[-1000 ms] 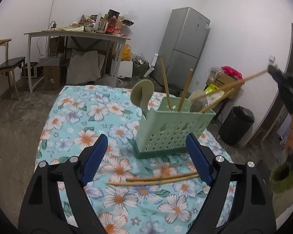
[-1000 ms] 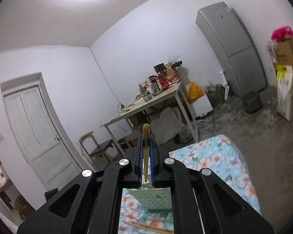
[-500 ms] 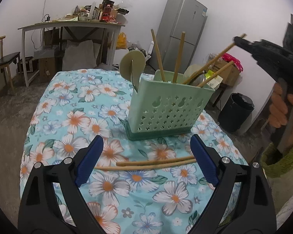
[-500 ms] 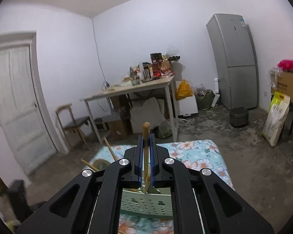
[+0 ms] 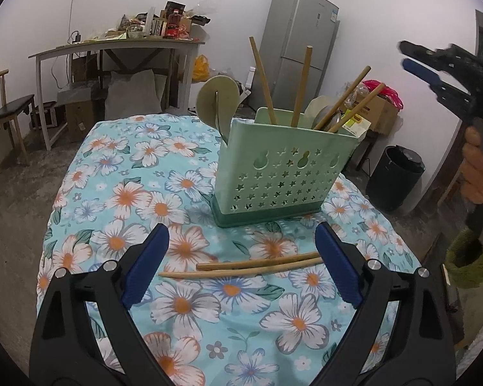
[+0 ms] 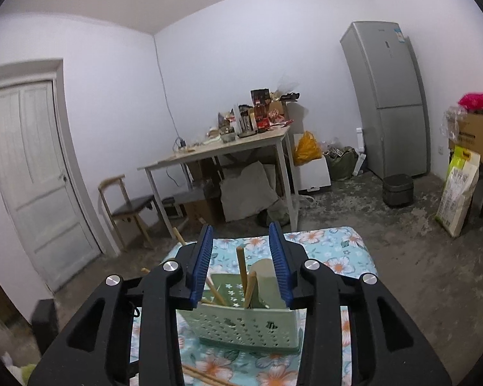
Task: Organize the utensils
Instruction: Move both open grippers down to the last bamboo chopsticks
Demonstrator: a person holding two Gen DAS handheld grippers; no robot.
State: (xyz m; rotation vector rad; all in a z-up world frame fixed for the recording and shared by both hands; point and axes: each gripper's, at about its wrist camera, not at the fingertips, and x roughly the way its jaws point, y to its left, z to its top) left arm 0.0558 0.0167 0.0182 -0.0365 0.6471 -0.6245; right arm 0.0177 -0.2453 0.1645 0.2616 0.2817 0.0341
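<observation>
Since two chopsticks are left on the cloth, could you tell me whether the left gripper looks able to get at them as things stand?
Probably yes. The left gripper is open, and the two chopsticks lie flat on the floral tablecloth right between its fingers, apart from the green utensil holder. Nothing stands between them.

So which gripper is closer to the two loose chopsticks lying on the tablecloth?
Left. The left gripper is open, low over the chopsticks, which lie between its fingers. The right gripper is open too, raised above the green utensil holder, farther away.
</observation>
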